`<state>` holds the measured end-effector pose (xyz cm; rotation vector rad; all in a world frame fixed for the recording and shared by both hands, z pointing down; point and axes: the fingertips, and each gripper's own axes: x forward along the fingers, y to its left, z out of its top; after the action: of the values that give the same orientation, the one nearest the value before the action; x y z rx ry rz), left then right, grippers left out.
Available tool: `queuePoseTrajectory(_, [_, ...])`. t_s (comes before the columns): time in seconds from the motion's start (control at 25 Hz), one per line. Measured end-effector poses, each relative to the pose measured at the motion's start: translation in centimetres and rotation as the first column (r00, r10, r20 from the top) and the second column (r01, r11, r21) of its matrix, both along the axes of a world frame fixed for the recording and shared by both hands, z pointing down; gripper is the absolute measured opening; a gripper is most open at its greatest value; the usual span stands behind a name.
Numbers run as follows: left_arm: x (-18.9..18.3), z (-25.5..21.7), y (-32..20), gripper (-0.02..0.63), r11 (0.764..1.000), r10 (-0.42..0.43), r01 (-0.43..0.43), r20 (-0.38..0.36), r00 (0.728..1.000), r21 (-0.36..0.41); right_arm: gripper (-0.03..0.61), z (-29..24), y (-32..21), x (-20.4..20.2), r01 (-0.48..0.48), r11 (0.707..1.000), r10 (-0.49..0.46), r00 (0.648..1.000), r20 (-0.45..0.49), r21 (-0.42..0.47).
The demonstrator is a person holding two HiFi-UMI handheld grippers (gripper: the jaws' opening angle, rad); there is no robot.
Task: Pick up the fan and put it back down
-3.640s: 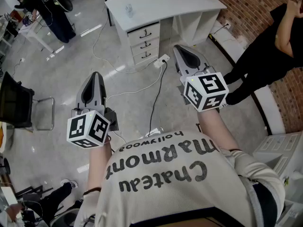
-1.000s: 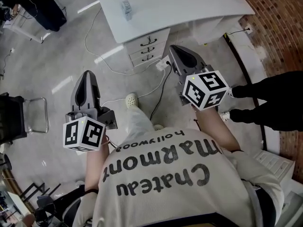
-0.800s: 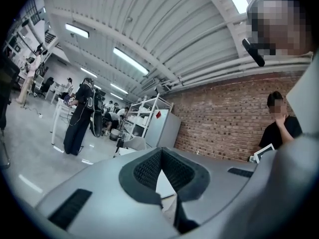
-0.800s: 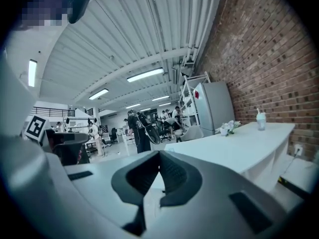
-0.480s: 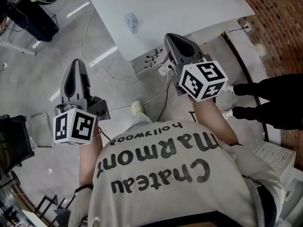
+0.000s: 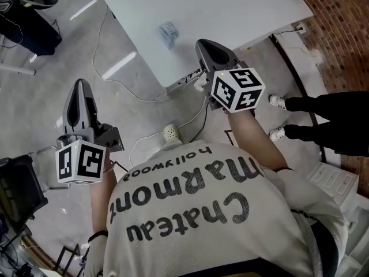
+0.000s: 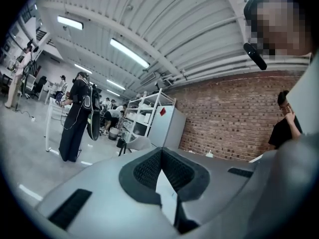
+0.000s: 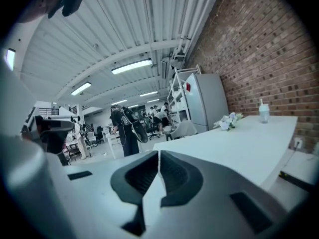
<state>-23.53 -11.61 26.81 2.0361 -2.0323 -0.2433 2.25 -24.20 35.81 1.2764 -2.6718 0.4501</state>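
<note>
Your left gripper and right gripper were both pressed together, empty. The fan stood on the table, ahead-left of your right fingertips. It was probably light with a flimsy grille, so grip its base.

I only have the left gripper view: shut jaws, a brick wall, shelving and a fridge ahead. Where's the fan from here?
Observer: In the head view, a small pale fan sits on the white desk, near its left edge, ahead of you and between the two grippers.
Operator: How close is the right gripper?
Observer: The right gripper is at the desk's near edge, right of the fan and apart from it.
Operator: And its jaws?
Observer: All but together, having just eased apart a touch. There's nothing between them.
</note>
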Motion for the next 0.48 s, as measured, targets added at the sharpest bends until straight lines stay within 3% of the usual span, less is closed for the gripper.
queuePoseTrajectory(0.48, [-4.0, 2.0, -1.8, 0.002, 1.0, -0.023, 0.023, -0.018, 1.0, -0.021, 0.122, 5.0, -2.7, -2.9, -0.005, 0.993, 0.003, 1.0, -0.016, -0.115])
